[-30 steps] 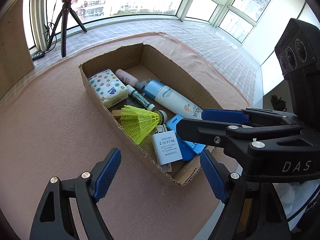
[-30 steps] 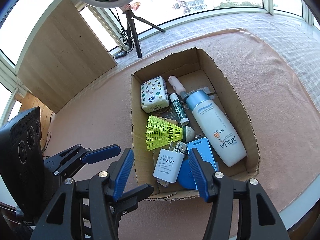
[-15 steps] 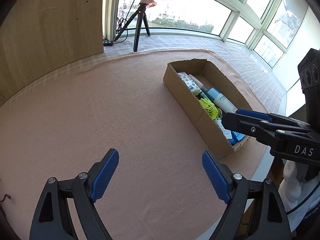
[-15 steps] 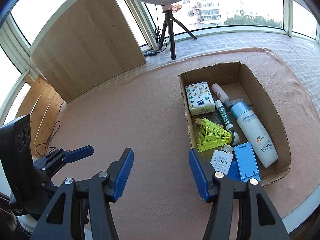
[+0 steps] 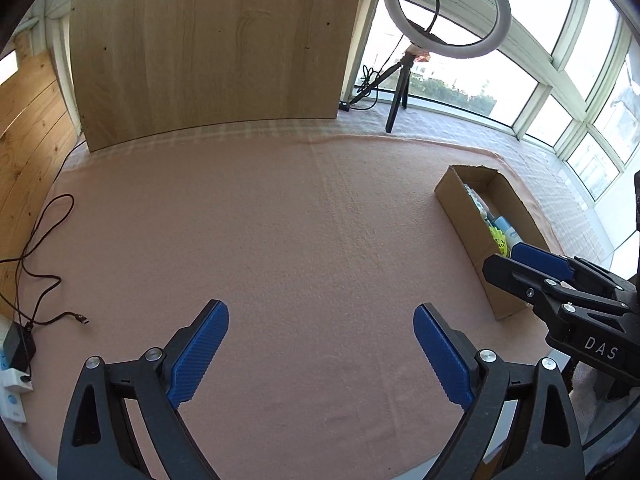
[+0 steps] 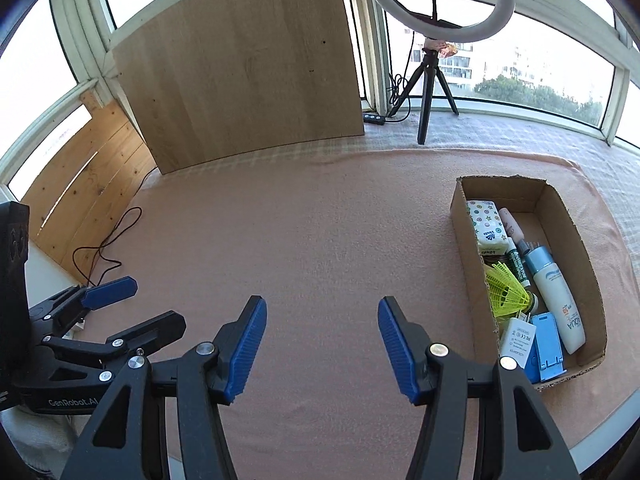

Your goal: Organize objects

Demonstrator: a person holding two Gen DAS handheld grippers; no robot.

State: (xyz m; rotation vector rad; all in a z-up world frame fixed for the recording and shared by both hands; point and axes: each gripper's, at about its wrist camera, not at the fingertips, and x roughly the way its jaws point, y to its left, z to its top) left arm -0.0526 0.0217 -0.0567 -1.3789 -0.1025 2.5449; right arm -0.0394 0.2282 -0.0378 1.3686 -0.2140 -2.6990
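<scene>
Items all in box (image 6: 581, 248) at right; table (image 6: 320, 240) bare. Left claw (image 5: 320, 344), right claw (image 6: 322, 344) wide open, empty. Task looks done.

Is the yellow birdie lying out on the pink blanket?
No, the yellow birdie lies inside the cardboard box, next to the white bottle.

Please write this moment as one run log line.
left tool: open, empty | right tool: open, empty | cardboard box: filled, on pink cloth
</scene>
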